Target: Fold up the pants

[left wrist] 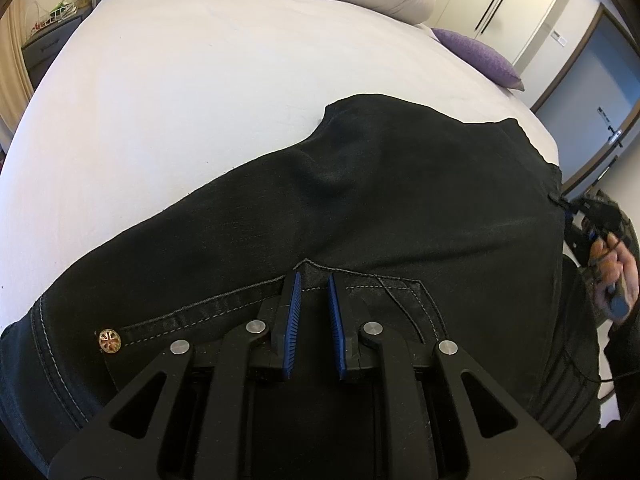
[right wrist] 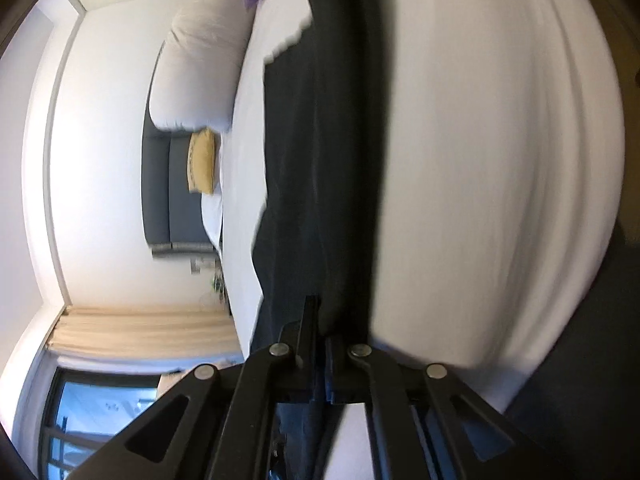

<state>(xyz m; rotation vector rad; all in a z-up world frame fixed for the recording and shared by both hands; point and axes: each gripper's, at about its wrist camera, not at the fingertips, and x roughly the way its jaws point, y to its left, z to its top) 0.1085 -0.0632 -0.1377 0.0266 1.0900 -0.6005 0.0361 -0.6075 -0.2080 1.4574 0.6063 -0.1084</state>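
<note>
**Pants gripped at one end, fold in hand**

On the white-sheeted bed (left wrist: pixel 180 92), the black denim pants (left wrist: pixel 380 200) are lying doubled lengthwise. Left claw (left wrist: pixel 312 300) is hovering slightly parted over the pocket seam, gripping nothing; right claw (right wrist: pixel 322 320) is pinching the fabric edge. Next, likely carrying that end across.

Left claw (left wrist: pixel 312 280) parted over black pants (left wrist: pixel 380 200), seemingly touching.
</note>
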